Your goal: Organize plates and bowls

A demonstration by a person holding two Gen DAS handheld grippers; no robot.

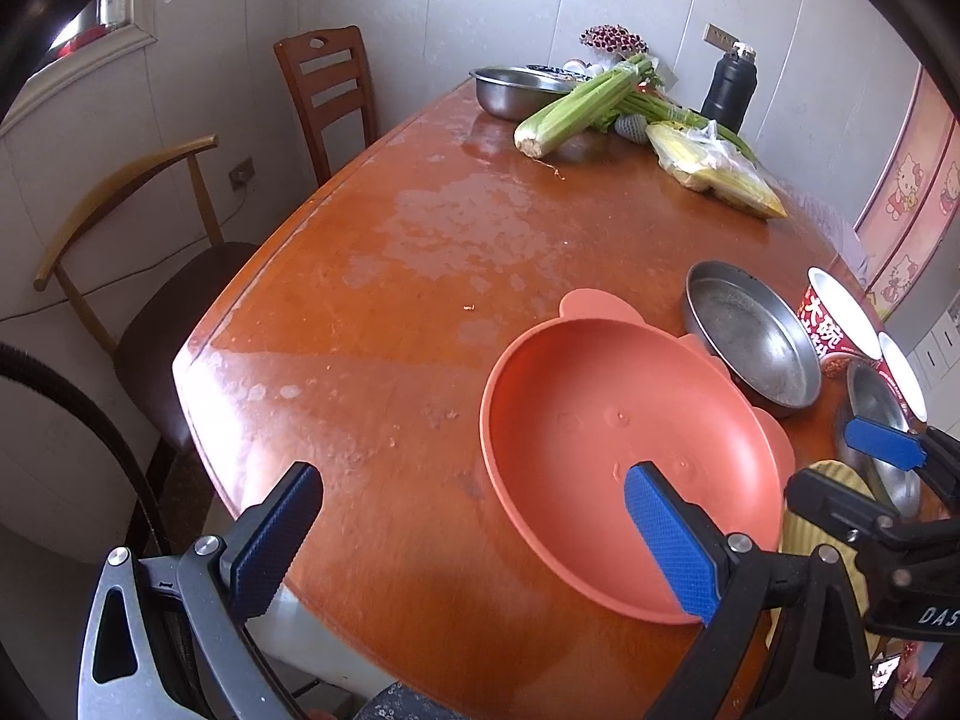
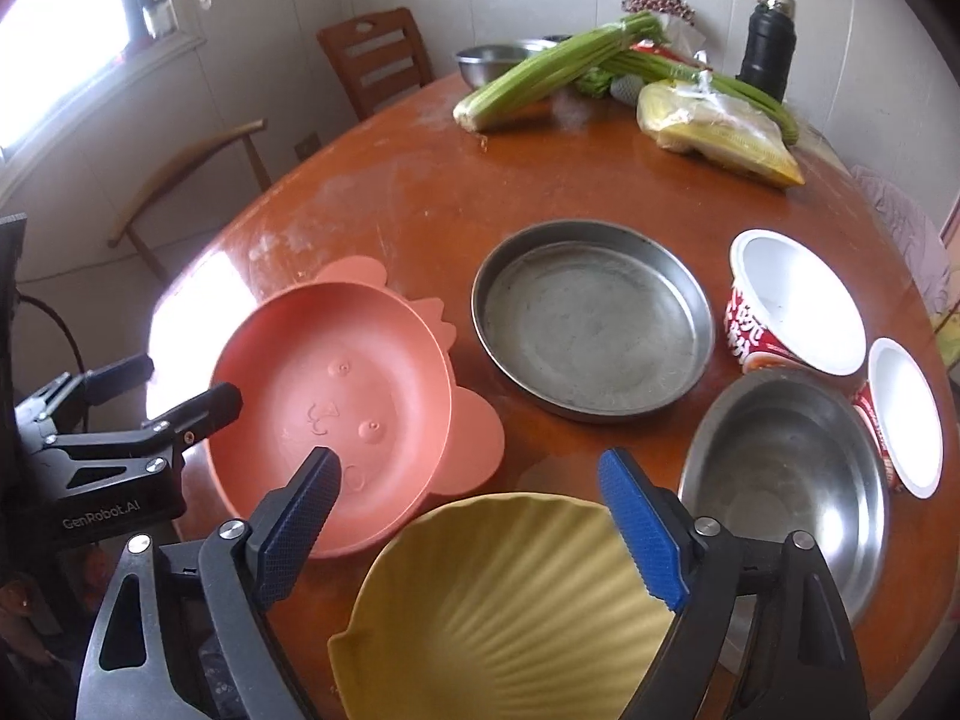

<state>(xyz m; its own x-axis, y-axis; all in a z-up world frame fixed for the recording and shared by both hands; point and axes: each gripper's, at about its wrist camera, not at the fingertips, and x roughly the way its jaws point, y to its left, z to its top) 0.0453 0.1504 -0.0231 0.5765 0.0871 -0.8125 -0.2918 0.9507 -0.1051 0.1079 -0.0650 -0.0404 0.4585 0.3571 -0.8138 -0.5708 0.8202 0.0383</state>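
Note:
A pink bear-shaped plate (image 1: 600, 438) (image 2: 336, 396) lies near the table's front edge. My left gripper (image 1: 474, 540) (image 2: 180, 387) stands open with the plate's near-left rim between its jaws; neither pad presses on it. A yellow shell-shaped plate (image 2: 510, 612) (image 1: 801, 540) lies to the right of the pink one. Above its far rim my right gripper (image 2: 471, 528) (image 1: 858, 474) hangs open and holds nothing. Behind these lie a flat steel plate (image 2: 591, 324) (image 1: 756, 336) and a steel bowl (image 2: 786, 468), with two red-and-white paper noodle bowls (image 2: 792, 300) (image 2: 906, 414) at the right.
Far across the brown table (image 1: 390, 300) lie celery (image 1: 576, 108), a bag of corn (image 1: 714, 174), a steel basin (image 1: 510, 90) and a black flask (image 1: 729, 90). Two chairs (image 1: 330, 90) (image 1: 150, 276) stand along the table's left side. Bare tabletop stretches left of the pink plate.

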